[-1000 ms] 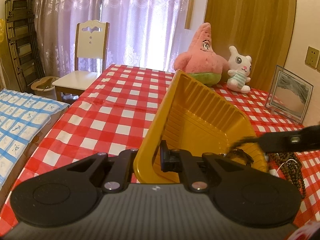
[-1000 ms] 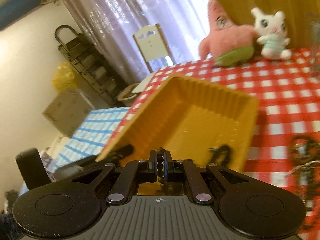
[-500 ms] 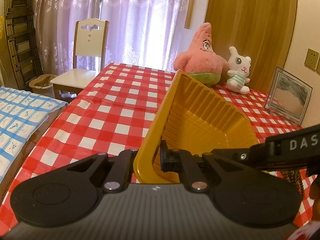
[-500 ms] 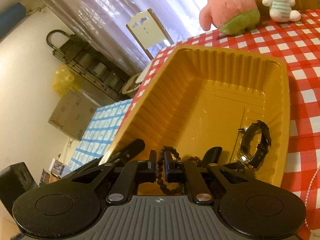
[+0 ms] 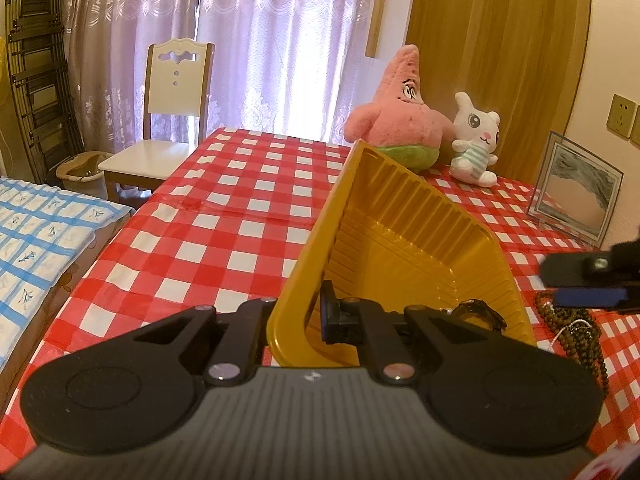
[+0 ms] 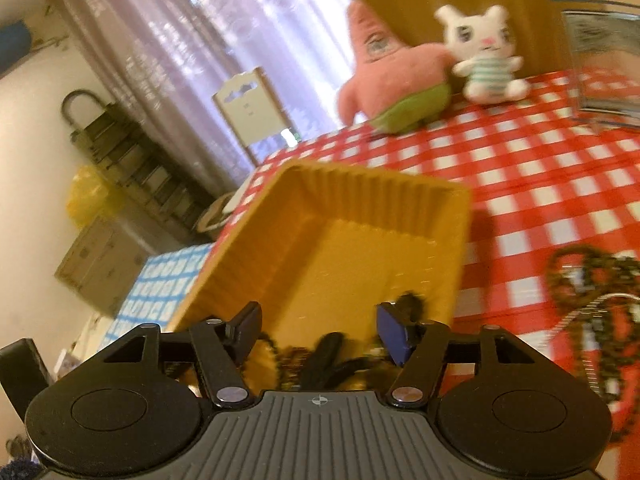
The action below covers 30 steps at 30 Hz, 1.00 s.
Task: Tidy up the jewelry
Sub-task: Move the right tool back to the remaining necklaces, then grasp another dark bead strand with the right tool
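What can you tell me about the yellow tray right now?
The yellow tray is a rectangular, thin glossy plastic container with ribbed walls and a rolled rim. It sits tilted on the red checked tablecloth, its near wall clamped by the left hand-held gripper. A dark wristwatch lies inside with beaded pieces. The right hand-held gripper is open above its near end.

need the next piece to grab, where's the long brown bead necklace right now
The brown bead necklace lies on the checked tablecloth just right of the yellow tray, outside it, beneath the right tool.
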Tool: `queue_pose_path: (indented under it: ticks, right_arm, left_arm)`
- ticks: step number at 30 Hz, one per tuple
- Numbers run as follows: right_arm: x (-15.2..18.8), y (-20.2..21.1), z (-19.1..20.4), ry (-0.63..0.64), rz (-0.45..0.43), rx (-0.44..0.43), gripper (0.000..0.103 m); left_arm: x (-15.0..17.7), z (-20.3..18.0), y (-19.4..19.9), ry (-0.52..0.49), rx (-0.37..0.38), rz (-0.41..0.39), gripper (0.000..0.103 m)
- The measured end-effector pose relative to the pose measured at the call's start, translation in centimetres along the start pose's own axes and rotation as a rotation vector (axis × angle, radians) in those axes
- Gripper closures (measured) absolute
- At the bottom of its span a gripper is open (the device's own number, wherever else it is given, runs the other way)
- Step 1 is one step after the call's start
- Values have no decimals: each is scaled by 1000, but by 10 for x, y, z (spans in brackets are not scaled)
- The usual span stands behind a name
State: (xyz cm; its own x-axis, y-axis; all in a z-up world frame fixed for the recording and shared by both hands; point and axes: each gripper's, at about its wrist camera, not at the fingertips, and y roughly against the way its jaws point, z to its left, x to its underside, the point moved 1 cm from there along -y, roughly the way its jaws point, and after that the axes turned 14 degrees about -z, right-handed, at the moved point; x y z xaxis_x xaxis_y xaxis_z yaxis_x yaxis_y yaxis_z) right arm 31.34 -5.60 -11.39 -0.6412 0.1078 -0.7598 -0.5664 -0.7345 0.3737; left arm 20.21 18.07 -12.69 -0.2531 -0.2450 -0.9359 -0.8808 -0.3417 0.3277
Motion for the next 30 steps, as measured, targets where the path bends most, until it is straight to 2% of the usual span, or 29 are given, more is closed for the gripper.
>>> queue_pose_path:
  ticks: [6,10,15,23,30]
  right_arm:
    - [0,31,-17,22,7,51,39]
    - [9,44,-31,85,35,138,39]
    - [15,60,-63,86,45,227,39]
    - [0,76,-108,157,38,290,66]
    - [-19,66,-137,217,42,297,81]
  left_arm:
    - [0,1,-1,-1,-1,3,95]
    - [1,1,-1,-2,-1,3,95]
    - [0,1,-1,0,-1,4,95]
    - [3,3,0,-2,-1,10,95]
    - [3,3,0,-4,-5,17,95]
